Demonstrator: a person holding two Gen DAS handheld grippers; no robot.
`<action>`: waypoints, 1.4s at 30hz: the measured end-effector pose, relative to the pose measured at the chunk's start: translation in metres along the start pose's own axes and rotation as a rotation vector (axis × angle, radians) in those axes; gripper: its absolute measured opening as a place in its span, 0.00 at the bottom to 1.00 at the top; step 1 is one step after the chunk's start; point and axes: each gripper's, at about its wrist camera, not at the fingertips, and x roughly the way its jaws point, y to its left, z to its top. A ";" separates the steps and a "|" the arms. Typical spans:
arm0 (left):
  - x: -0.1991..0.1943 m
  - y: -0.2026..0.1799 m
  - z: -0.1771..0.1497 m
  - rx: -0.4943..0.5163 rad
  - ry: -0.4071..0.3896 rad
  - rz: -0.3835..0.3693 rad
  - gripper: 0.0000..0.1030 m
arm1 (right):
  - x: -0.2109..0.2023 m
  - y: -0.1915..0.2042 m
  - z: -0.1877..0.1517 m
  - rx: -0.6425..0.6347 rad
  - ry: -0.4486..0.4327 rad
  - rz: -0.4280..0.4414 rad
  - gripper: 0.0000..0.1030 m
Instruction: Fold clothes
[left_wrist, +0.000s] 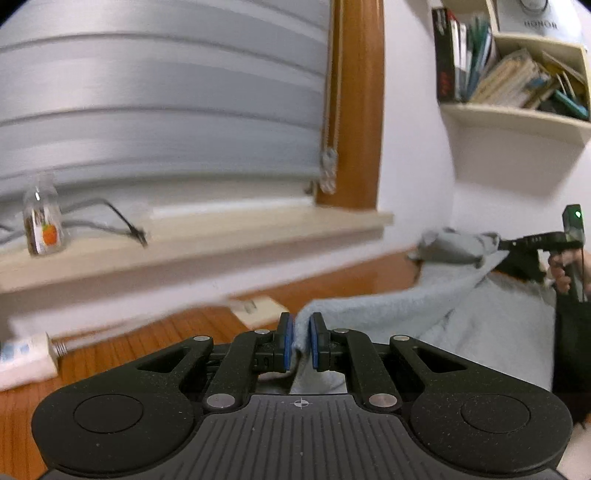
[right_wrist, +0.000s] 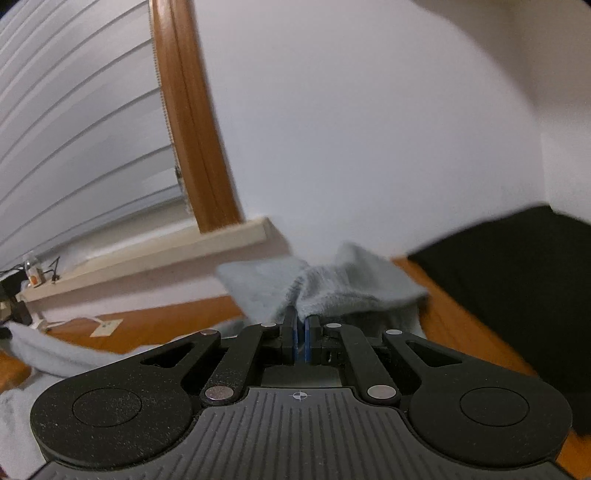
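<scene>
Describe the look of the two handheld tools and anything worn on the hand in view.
Both tools are matte black, speckled, with a ribbed centre plate bearing a small crosshair mark, round side caps, silver pivot pins and blue pads. Left tool; right tool. Seen from the left wrist view, the right tool carries a small box with a green light and a dark cable. The hand shows no glove; beyond it, something dark, unclear.
</scene>
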 end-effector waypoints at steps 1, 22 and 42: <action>0.000 -0.002 -0.003 -0.003 0.027 -0.005 0.16 | 0.002 -0.001 -0.006 0.005 0.035 0.003 0.04; 0.020 -0.011 -0.030 -0.017 0.207 -0.034 0.29 | 0.044 0.074 -0.021 -0.211 0.011 0.017 0.59; -0.025 -0.001 -0.031 -0.113 0.202 0.032 0.47 | 0.106 0.102 -0.031 -0.291 0.152 0.105 0.68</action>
